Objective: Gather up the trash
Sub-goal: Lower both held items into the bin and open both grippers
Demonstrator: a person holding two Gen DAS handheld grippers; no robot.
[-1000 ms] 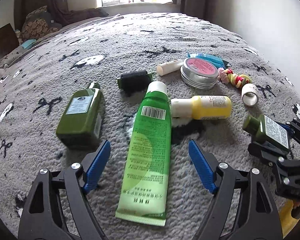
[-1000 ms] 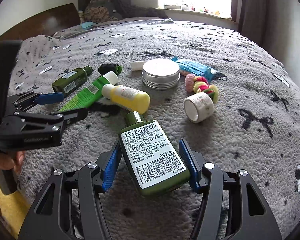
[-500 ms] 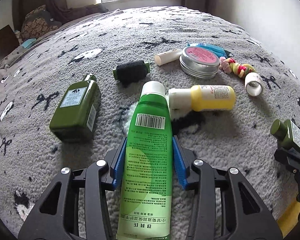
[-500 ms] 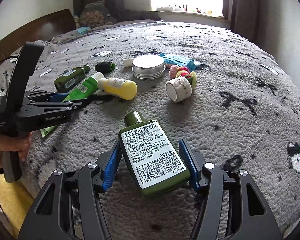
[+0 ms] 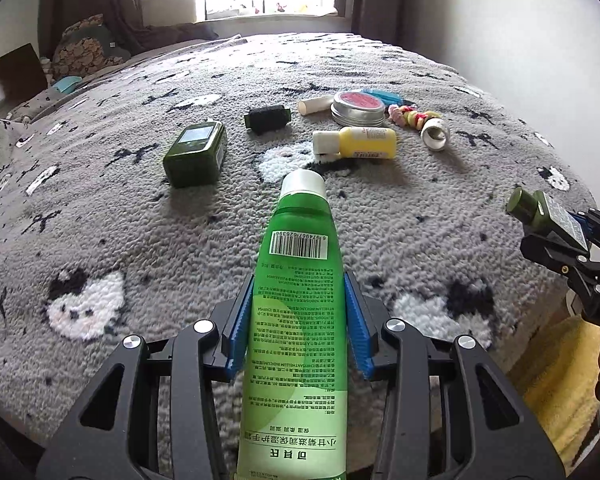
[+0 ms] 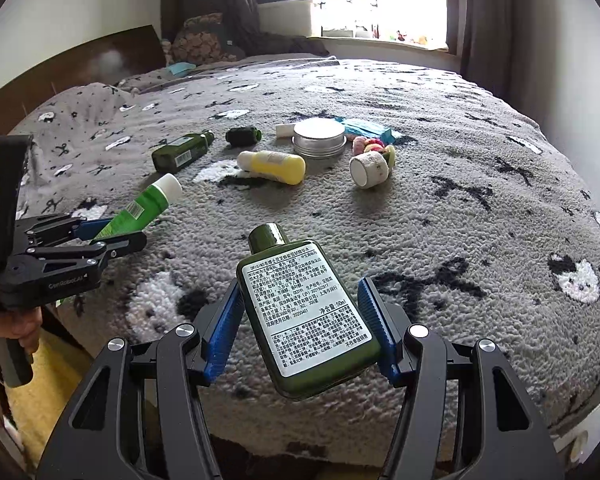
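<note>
Presently, the green tube is clamped lengthwise in the left gripper, cap pointing forward, and the green bottle likewise in the right gripper.

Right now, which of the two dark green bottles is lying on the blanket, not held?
The dark green bottle left of the black spool; the other green bottle is clamped in the right tool.

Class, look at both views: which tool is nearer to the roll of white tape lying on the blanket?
Right. The right tool, gripping a dark green bottle, sits nearer the tape roll; the left tool, holding the green tube, is farther across.
</note>
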